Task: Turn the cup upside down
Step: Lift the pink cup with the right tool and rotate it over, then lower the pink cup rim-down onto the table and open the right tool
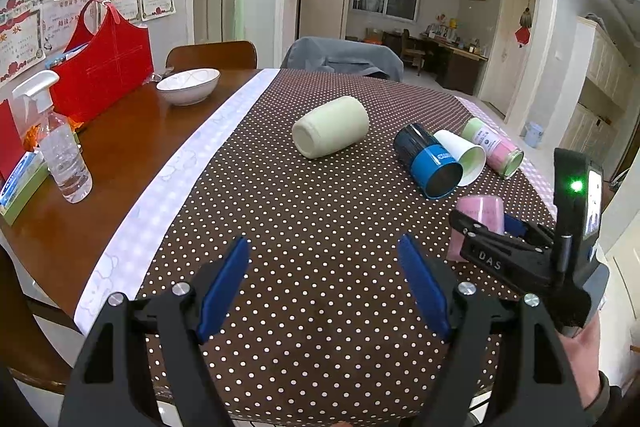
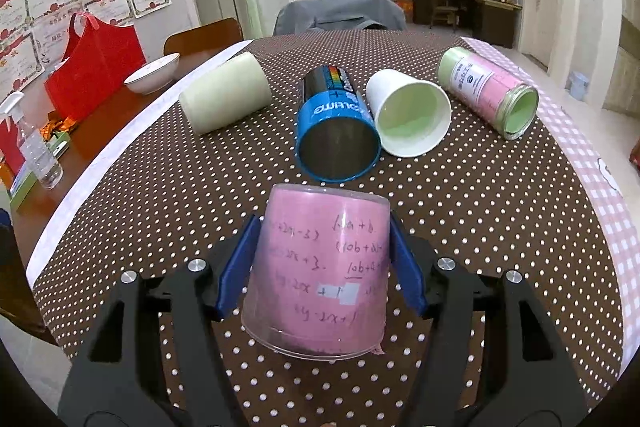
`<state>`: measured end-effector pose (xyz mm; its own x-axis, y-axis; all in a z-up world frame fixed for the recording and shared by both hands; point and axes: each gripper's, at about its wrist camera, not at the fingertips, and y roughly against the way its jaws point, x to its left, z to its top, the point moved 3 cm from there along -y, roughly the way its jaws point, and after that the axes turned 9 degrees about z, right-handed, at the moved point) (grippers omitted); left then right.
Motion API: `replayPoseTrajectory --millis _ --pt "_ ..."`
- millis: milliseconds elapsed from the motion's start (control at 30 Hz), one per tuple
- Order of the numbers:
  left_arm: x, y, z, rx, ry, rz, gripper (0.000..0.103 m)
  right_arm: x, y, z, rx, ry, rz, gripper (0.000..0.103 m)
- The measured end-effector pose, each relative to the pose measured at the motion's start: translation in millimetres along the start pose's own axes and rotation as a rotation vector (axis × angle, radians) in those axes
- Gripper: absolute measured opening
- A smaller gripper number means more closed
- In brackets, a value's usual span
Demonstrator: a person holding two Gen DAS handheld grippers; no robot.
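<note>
A clear plastic cup lined with pink paper (image 2: pixel 320 271) stands upside down, wide rim down, on the dotted tablecloth (image 2: pixel 160 195). My right gripper (image 2: pixel 322 259) is shut on its sides, blue pads (image 2: pixel 240 267) pressing both flanks. In the left wrist view the pink cup (image 1: pixel 480 215) shows at the right inside the right gripper (image 1: pixel 492 227). My left gripper (image 1: pixel 324 291) is open and empty above the cloth near the front edge.
Lying on their sides beyond: a pale green cup (image 2: pixel 226 93), a blue can (image 2: pixel 336 131), a white paper cup (image 2: pixel 408 115) and a pink-green jar (image 2: pixel 488 91). On the bare wood at left: a white bowl (image 1: pixel 188 85), red bag (image 1: pixel 100 67), spray bottle (image 1: pixel 60 147).
</note>
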<state>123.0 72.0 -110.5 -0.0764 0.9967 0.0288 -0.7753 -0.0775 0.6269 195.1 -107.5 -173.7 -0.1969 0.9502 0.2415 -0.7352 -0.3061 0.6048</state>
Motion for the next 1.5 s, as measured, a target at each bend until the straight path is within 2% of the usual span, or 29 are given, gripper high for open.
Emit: replayPoseTrajectory --millis 33,200,333,500,600,733,933,967,1133,1300,1500 --pt "0 0 0 -0.001 0.0 0.0 0.076 0 2 0 -0.002 -0.004 0.007 0.079" --pt "-1 3 1 -0.006 -0.003 0.0 0.076 2 11 0 -0.011 -0.014 0.029 0.09" --pt "-2 4 2 -0.01 -0.006 0.0 0.076 0 11 -1 0.001 -0.026 0.032 0.091" --pt "-3 6 1 -0.013 -0.007 0.002 0.076 -15 10 9 0.021 -0.098 0.039 0.091" --pt "-3 8 1 -0.013 -0.006 0.004 0.076 -28 3 25 0.09 -0.17 0.048 0.091" --pt "-4 6 1 -0.008 -0.01 -0.001 0.076 -37 -20 40 0.215 -0.186 0.018 0.091" --pt "-7 1 1 0.002 -0.018 -0.007 0.076 -43 -54 48 0.373 -0.224 0.03 0.091" --pt "-7 1 1 0.002 -0.02 -0.007 0.076 -43 -58 49 0.39 -0.233 0.033 0.09" --pt "-6 0 2 0.003 -0.023 -0.006 0.076 -43 -73 52 0.46 -0.261 0.051 0.067" --pt "-5 2 3 -0.001 -0.021 -0.004 0.076 -35 -81 58 0.488 -0.264 0.088 0.065" --pt "-5 4 3 -0.005 -0.023 -0.005 0.076 -29 -64 61 0.397 -0.235 0.13 0.063"
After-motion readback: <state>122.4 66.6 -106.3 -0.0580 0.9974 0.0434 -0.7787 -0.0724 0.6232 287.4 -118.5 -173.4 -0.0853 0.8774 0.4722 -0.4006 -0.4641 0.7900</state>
